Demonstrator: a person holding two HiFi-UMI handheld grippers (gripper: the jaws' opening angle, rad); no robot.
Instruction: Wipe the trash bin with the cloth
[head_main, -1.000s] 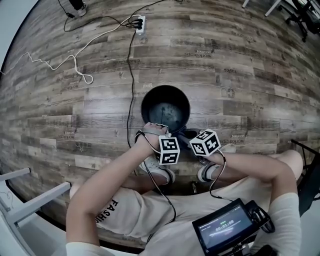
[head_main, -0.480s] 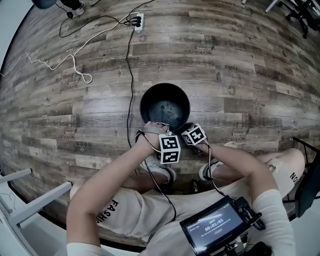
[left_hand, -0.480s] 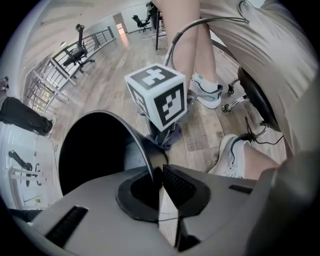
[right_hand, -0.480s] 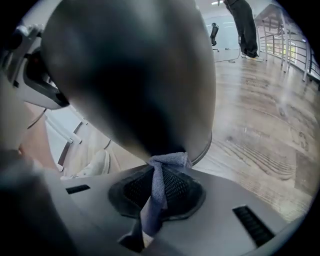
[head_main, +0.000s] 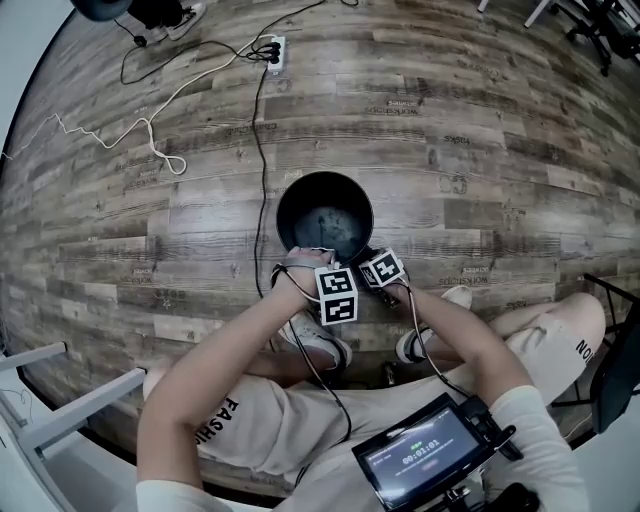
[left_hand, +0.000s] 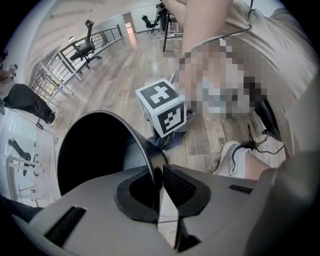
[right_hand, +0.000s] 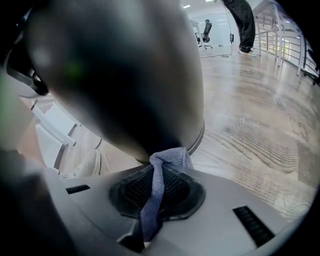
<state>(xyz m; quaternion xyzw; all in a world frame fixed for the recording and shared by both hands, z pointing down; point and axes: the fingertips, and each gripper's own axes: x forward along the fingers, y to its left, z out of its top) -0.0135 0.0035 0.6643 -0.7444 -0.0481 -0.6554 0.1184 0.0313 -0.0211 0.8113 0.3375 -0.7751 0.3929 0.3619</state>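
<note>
Right tool (right_hand: 159, 172): jaws are clamping a blue-grey terry cloth (right_hand: 167, 156), and its bunched tip is pressing against the outer wall of the round black trash bin (right_hand: 125, 75), low down. Left tool (left_hand: 159, 175): it is pointing down, jaws pinching the bin's thin rim. Bin: it is standing upright on the weathered wood-plank floor (head_main: 480, 150), just ahead of the person's white shoes (head_main: 322, 347). White power strip (head_main: 277, 48): it is lying well beyond.
</note>
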